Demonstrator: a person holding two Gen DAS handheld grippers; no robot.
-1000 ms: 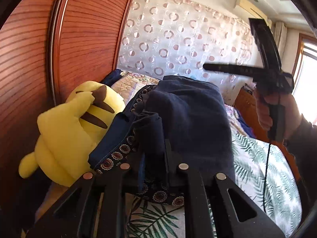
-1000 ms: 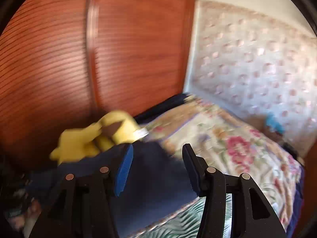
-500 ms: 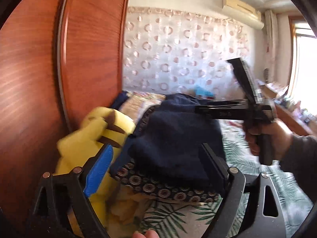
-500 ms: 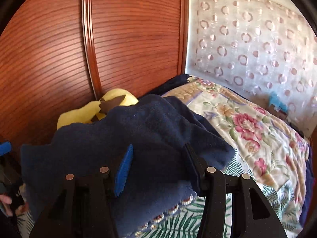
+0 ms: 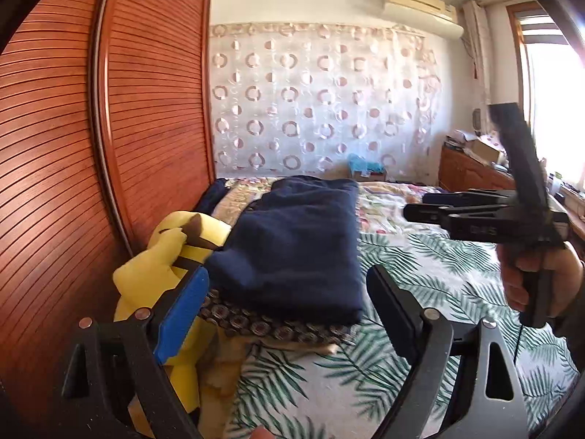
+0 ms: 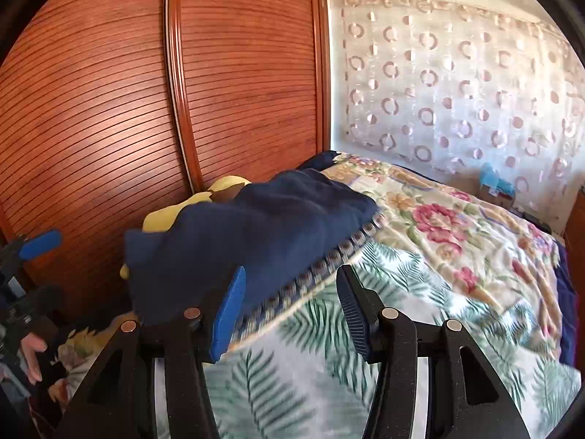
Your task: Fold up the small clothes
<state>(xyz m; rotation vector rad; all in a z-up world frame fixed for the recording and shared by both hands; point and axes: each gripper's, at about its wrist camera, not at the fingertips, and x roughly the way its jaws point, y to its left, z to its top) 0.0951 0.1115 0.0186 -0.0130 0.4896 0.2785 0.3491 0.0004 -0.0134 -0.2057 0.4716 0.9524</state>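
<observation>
A folded navy garment (image 5: 296, 245) lies on a patterned cloth stack (image 5: 263, 325) on the bed; it also shows in the right wrist view (image 6: 256, 234). My left gripper (image 5: 289, 307) is open and empty, just in front of the garment. My right gripper (image 6: 289, 303) is open and empty, at the garment's near edge. The right gripper also shows held up at the right of the left wrist view (image 5: 424, 208).
A yellow plush toy (image 5: 164, 270) leans against the wooden slatted wardrobe doors (image 5: 109, 146) left of the stack. The bed has a leaf-print sheet (image 5: 420, 278) and a floral quilt (image 6: 457, 219). A curtain (image 5: 321, 102) hangs behind.
My left gripper opened, let go of the navy garment and drew back. The garment now lies folded on the stack. My right gripper pulled back from it too.
</observation>
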